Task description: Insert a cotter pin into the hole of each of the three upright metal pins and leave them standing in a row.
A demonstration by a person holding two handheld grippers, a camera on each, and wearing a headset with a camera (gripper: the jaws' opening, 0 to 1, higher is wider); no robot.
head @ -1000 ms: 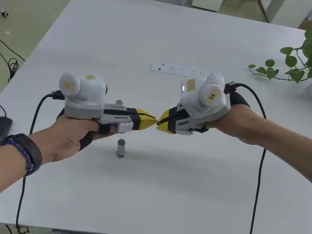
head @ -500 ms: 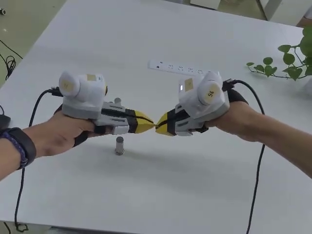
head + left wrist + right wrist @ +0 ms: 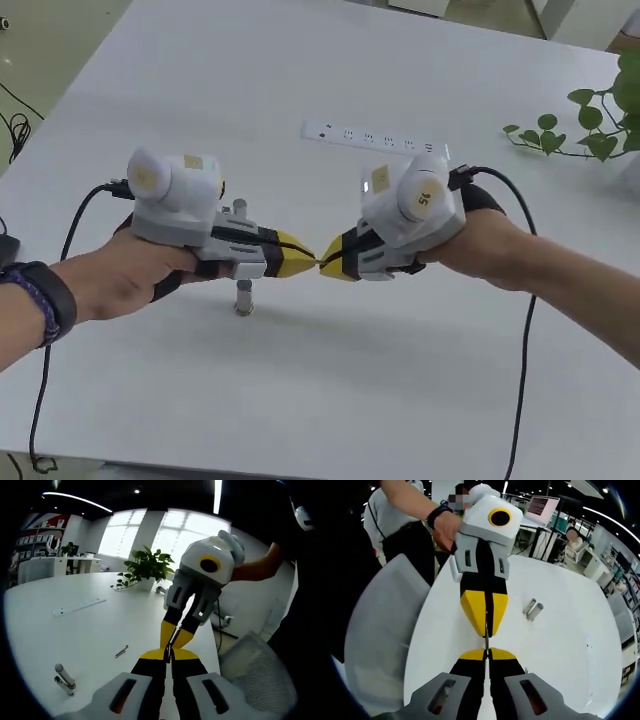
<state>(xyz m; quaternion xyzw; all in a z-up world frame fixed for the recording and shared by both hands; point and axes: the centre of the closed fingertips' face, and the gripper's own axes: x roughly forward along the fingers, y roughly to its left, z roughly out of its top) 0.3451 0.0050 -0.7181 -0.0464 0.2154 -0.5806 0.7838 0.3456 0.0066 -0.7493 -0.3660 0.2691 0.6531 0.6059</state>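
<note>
Nearest the person, the left tool [image 3: 303, 257] and the right tool [image 3: 332, 264] meet tip to tip above the white desk [image 3: 330, 380]. Each has its yellow jaws pressed narrow. A cotter pin [image 3: 318, 261] bridges the small gap between them, pinched at one end by each tool. It is a thin dark sliver of wire, too small to make out its loop or legs. Its long axis runs level, left to right across the person, in line with both tools. In the right gripper view it shows as a fine straight line running from that tool's tips up into the left tool's. In the left gripper view it is a short dark stub at the right tool's tips.

Just below the left tool, a short grey metal pin [image 3: 244, 298] stands upright on the desk. A second metal pin [image 3: 240, 208] peeks up behind that tool. Both gripper views show these two standing close beside each other. The left gripper view also shows a loose cotter pin [image 3: 121, 651] lying flat on the desk, apart from them. Farther back lies a white power strip [image 3: 375, 138], with a leafy plant [image 3: 600, 110] at the far right edge.
</note>
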